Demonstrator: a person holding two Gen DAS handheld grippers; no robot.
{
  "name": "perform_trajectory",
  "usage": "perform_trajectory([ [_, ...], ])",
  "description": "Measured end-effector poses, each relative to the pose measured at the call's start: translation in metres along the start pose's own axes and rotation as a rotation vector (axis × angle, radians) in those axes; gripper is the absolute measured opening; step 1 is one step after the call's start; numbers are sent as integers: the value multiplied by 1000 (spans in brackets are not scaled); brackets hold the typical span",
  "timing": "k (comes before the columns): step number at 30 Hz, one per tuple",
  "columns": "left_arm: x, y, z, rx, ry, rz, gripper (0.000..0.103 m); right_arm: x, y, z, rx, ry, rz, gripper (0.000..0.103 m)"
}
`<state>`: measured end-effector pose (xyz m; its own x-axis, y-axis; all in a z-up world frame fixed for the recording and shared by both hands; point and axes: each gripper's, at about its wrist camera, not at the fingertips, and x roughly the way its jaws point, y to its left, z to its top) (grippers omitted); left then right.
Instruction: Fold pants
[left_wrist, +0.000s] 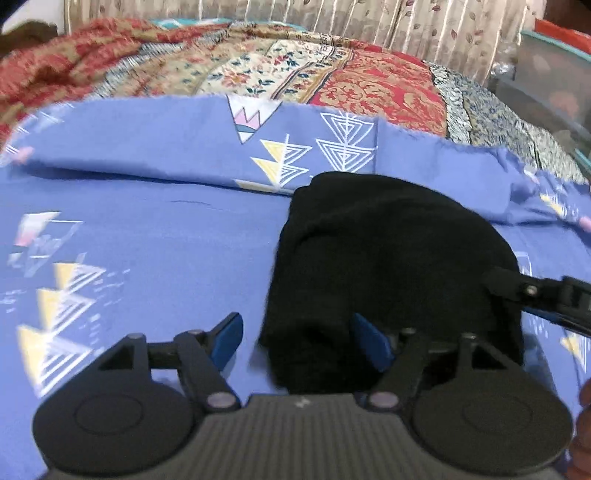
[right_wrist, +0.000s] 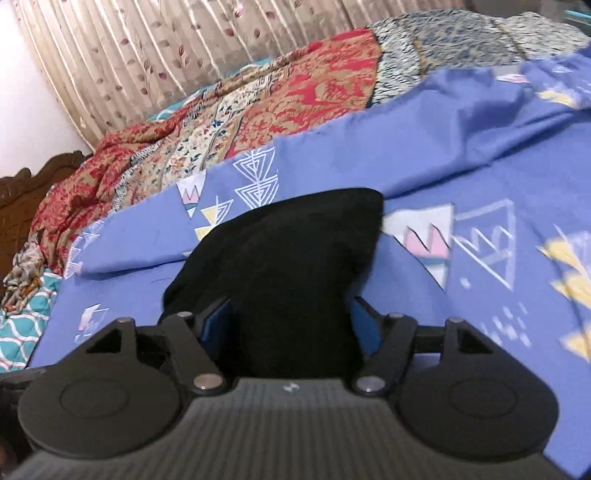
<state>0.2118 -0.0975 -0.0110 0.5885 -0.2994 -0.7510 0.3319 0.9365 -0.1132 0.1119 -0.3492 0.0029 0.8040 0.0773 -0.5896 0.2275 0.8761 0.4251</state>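
1. Two grippers work one bundle: the black pants (left_wrist: 388, 266) lie folded compact on the blue sheet (left_wrist: 147, 221), at one o'clock from the left gripper (left_wrist: 297, 341).
2. Left jaws gape wide, straddling the near edge, likely released.
3. Right gripper (right_wrist: 291, 325), wide too, has cloth between its fingers at twelve o'clock.

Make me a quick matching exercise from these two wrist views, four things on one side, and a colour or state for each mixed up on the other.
Things:
1. pants
2. bedsheet
3. curtain
4. left hand-held gripper

Descriptions:
A. beige with leaf print
B. open, one blue finger on the fabric's edge
C. black, folded into a bundle
D. blue with triangle patterns

Pairs: 1-C, 2-D, 3-A, 4-B
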Motion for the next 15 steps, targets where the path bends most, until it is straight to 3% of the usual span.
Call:
perform_trajectory([
  [2,-13,-5,-12,26,14,18,71,4,6,-11,6,-2,-16,73],
  [9,-74,-11,-78,31,53,29,74,-53,20,-70,21,17,-64,75],
  [15,-107,-14,-114,27,60,64,82,-88,25,-110,42,61,-97,77],
])
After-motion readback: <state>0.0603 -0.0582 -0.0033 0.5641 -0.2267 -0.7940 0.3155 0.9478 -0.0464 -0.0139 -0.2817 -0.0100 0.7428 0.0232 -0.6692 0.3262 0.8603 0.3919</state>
